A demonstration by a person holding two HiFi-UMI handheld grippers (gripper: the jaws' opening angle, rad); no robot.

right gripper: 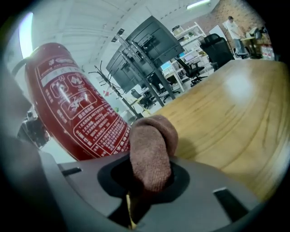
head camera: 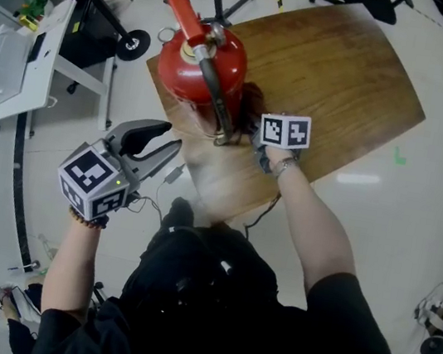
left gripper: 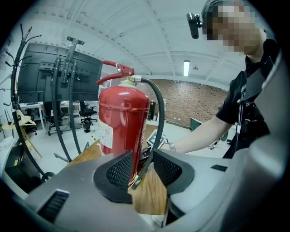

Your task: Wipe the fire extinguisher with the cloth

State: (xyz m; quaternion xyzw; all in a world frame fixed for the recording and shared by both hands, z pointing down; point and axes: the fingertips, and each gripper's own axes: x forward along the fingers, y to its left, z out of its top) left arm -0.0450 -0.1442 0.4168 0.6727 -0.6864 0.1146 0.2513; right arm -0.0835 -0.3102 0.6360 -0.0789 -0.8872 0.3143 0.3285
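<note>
Brown terry cloth [right gripper: 152, 154], nubbly and folded into a thick roll, is pinched fast between the jaws of the right claw [right gripper: 147, 183], its soft end sticking forward. Just left of that roll, as the right gripper view shows it, stands the fire extinguisher [right gripper: 72, 104]: a glossy red steel cylinder with a printed label, upright on the tabletop [right gripper: 226, 118], long axis vertical. I judge the wipe calls for a short sideways press, then strokes along the body. Whether cloth and shell touch I cannot tell. The right claw is the nearer. The left claw [left gripper: 138, 170] hangs off the wood-grain edge, jaws apart and empty, framing the black rubber hose [left gripper: 156, 118] and red lever [left gripper: 117, 69] beyond.
</note>
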